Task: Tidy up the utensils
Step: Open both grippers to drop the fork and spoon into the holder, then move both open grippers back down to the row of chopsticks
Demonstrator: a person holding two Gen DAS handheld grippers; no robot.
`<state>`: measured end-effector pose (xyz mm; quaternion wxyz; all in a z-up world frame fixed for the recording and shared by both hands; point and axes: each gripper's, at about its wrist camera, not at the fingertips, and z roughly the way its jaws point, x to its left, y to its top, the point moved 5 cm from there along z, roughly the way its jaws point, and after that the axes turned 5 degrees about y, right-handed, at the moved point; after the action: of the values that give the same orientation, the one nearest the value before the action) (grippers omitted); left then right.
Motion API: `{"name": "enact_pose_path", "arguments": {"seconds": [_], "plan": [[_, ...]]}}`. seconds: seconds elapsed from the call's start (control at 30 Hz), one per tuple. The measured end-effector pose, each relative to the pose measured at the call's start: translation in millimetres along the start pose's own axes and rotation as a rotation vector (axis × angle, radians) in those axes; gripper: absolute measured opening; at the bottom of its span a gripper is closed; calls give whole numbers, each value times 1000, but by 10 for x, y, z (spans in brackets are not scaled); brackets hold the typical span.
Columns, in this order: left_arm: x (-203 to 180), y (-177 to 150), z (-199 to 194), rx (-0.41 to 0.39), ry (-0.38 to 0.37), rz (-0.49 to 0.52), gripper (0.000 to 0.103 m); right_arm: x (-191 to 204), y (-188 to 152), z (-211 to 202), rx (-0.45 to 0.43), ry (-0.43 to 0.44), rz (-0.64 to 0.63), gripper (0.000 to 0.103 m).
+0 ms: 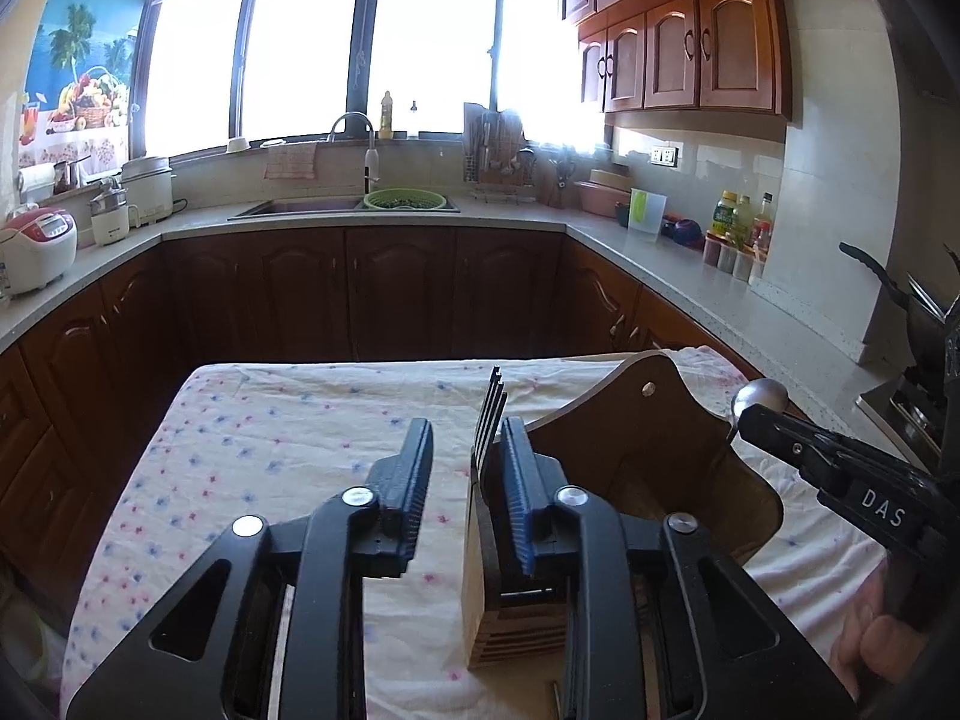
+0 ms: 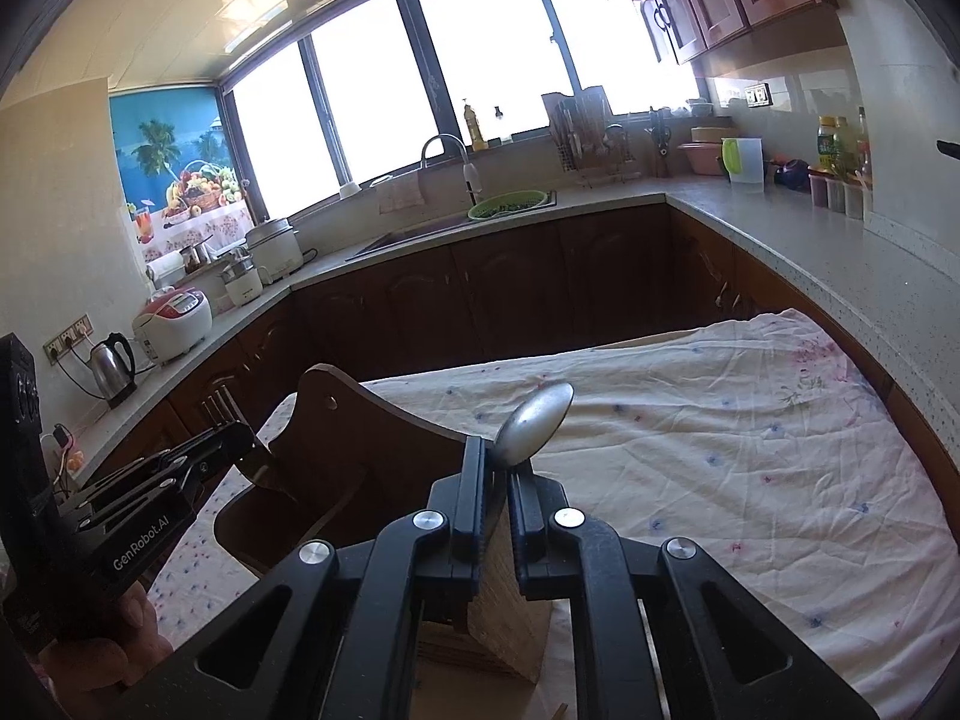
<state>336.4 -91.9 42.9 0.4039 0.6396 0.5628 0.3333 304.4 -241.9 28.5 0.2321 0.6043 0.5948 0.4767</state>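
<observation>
A wooden utensil holder (image 1: 630, 456) (image 2: 360, 450) stands on the table's floral cloth (image 1: 270, 450). A fork (image 1: 492, 408) stands in it, tines up, between the blue pads of my left gripper (image 1: 465, 450). It sits close to the right pad, and the jaws stand apart without pressing on it. A metal spoon (image 2: 534, 426) stands bowl up in the holder, its neck in the narrow gap of my right gripper (image 2: 498, 468), which is slightly open. The right gripper (image 1: 744, 414) also shows at the right of the left wrist view, and the left gripper (image 2: 240, 438) at the left of the right wrist view.
Beyond the table, dark cabinets carry an L-shaped counter (image 1: 660, 264) with a sink (image 1: 300, 207), a green colander (image 1: 405, 199), a rice cooker (image 1: 36, 246) and bottles (image 1: 738, 222). A pan (image 1: 918, 312) sits on a stove at far right. A hand (image 1: 882, 642) holds the right gripper.
</observation>
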Motion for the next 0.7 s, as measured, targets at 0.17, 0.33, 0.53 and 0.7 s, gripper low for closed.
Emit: {"name": "enact_pose_path", "arguments": {"seconds": [0.17, 0.33, 0.53, 0.7], "plan": [[98, 33, -169, -23, 18, -27, 54, -69, 45, -180, -32, 14, 37, 43], [247, -5, -400, -34, 35, -54, 72, -136, 58, -436, -70, 33, 90, 72], [374, -181, -764, -44, 55, -80, 88, -176, -24, -883, -147, 31, 110, 99], [376, -441, -1016, -20, 34, -98, 89, -208, -203, -1206, -161, 13, 148, 100]]}}
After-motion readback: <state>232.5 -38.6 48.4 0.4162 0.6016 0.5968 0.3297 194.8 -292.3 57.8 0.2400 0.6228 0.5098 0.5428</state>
